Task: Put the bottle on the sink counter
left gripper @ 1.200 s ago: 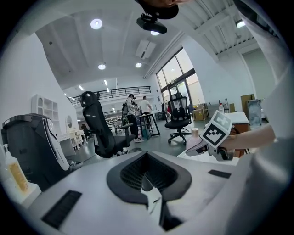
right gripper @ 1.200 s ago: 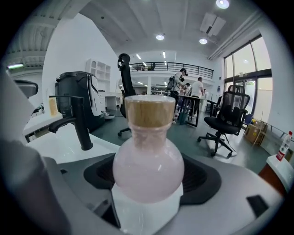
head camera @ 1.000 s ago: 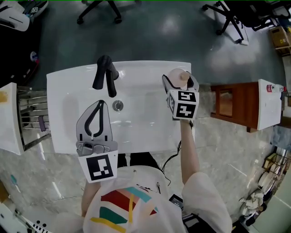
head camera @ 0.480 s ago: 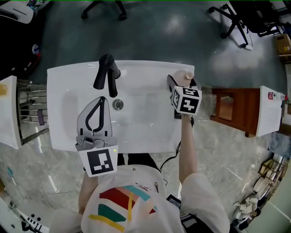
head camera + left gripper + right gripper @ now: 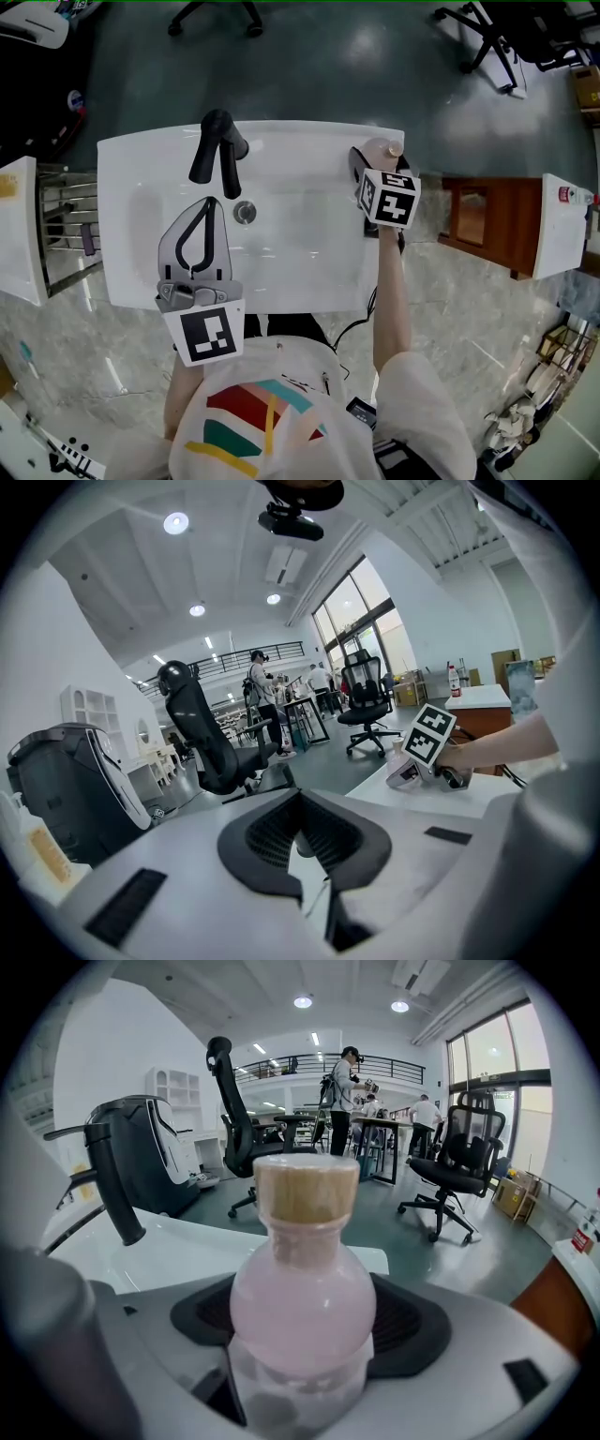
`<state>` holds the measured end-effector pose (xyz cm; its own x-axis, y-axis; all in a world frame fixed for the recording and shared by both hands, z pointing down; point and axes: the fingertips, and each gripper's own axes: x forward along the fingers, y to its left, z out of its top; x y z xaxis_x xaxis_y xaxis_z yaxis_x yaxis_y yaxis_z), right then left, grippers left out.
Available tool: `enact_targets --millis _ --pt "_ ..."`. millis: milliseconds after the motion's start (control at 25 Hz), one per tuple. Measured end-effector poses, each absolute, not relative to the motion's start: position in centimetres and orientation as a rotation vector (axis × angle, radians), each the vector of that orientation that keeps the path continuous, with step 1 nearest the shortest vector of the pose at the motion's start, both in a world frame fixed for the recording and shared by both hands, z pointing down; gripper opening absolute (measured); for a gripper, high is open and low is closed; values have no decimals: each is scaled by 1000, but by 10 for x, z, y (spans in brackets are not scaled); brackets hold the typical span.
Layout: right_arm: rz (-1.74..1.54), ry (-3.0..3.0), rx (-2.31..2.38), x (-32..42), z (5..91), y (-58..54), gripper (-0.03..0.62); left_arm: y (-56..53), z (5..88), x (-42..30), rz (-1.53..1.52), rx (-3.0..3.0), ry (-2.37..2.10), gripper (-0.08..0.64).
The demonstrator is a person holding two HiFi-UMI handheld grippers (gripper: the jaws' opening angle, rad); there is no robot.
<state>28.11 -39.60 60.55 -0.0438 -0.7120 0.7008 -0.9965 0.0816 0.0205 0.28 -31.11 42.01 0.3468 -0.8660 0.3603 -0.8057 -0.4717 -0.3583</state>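
White sink table point(image 5: 309, 142), far right corner: right tongs point(image 5: 374, 159) clamp pink bottle point(image 5: 302, 1290) near the edge, left tongs point(image 5: 204, 208) closed, empty; a tilted release could topple it off.

Item count, sink area, head view + R gripper view.
1 bottle point(image 5: 380, 148), 1 sink point(image 5: 309, 150), 1 black faucet point(image 5: 216, 145), 1 drain point(image 5: 245, 213); 2 grippers, L gripper point(image 5: 208, 206) & R gripper point(image 5: 373, 159), w/ 1 marker cube each, 2 total point(image 5: 208, 336) point(image 5: 389, 198); 2 office chairs point(image 5: 246, 17) point(image 5: 476, 28) on floor past sink; 1 wooden cabinet point(image 5: 469, 216) on R; at least 2 ppl point(image 5: 349, 1077) point(image 5: 427, 1115) in bkgd.
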Motion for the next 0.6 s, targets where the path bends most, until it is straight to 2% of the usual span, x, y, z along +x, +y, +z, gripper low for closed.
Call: enact_targets --millis 600 --pt "713 -1804 1695 280 607 -396 390 -309 404 4 -745 -2460 1523 17"
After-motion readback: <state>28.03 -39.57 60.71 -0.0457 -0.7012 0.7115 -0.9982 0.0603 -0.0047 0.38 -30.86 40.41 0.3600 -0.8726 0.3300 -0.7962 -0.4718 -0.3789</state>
